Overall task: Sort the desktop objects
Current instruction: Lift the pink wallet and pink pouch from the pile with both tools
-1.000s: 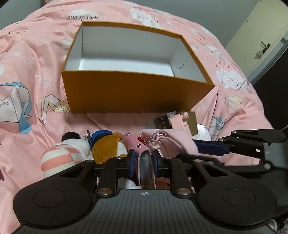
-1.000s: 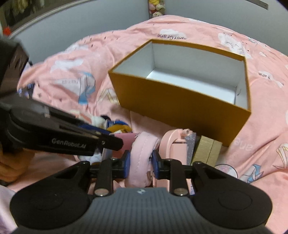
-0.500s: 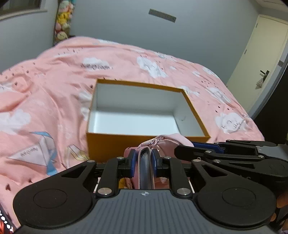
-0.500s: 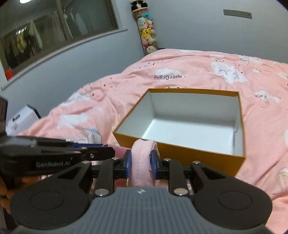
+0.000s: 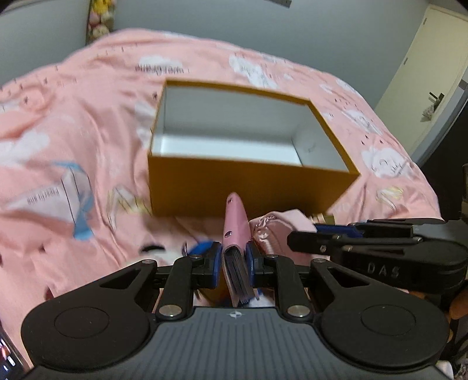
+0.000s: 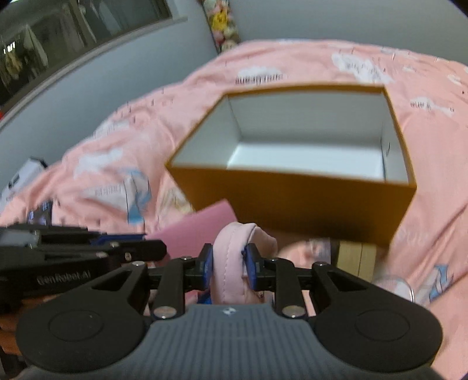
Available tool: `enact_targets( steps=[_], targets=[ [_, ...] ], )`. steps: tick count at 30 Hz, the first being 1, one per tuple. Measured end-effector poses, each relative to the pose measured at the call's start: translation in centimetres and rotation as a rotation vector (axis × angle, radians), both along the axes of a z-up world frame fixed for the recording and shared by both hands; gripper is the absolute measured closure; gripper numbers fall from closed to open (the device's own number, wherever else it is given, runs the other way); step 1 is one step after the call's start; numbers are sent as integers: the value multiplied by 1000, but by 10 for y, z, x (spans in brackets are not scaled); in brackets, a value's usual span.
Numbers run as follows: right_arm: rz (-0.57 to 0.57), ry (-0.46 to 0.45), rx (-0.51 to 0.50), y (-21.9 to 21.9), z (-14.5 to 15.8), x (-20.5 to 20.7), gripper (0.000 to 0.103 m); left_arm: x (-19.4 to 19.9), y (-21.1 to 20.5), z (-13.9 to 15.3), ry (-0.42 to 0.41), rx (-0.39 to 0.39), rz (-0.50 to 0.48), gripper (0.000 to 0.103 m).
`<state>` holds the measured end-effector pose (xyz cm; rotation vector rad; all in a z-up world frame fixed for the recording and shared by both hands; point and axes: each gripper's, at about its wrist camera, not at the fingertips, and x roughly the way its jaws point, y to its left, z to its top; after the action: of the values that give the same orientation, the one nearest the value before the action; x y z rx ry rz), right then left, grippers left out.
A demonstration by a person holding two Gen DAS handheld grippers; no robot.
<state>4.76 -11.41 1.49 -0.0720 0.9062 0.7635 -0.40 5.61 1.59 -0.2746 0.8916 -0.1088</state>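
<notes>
Two hand-held grippers sit nearest to us, side by side above the near part of a bed covered with a pink quilt [image 5: 87, 122]. Our left hand-held gripper [image 5: 233, 257] is pinching a pink card wallet [image 5: 235, 225] by its open end, so that dark card edges show between the blue pads and the closed, snap-studded end sticks forward toward the box. Our right hand-held gripper [image 6: 227, 260] is clamped on the padded rim of a soft pink pouch [image 6: 231, 257], which bulges up between its pads; in the left wrist view the same pouch shows as a satin bundle just right of the wallet, with the right tool's black fingers on it. Below the left tool we make out a blurred heap on the quilt, with something blue and something white with a black mark, too smeared to name. Below the right tool, near the box's front wall, lie a tan card-like block [image 6: 355, 257] and a round clear-rimmed thing [image 6: 395, 288] that we cannot identify. Beyond all this, toward the middle of the bed, stands an open orange box [image 5: 251, 187] with a white inside and nothing in it. Farthest off, plush toys [image 6: 222, 23] hang against the grey wall past the bed's far edge.
</notes>
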Motion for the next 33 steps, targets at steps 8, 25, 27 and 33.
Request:
enact_targets(
  steps=[8,25,27,33],
  targets=[
    [78,15,-141,-10,-16,-24,76,-7,2,-21,118,-97,-53,83],
    [169,-56,-216,9,11,12,57,33,8,-19,157,-130,-165,72],
    [189,-46,-232,14,10,19,57,37,10,-19,156,-154,-171,72],
    [221,1,-232,28,7,40,57,37,4,-16,140,-125,-206,72]
  ],
)
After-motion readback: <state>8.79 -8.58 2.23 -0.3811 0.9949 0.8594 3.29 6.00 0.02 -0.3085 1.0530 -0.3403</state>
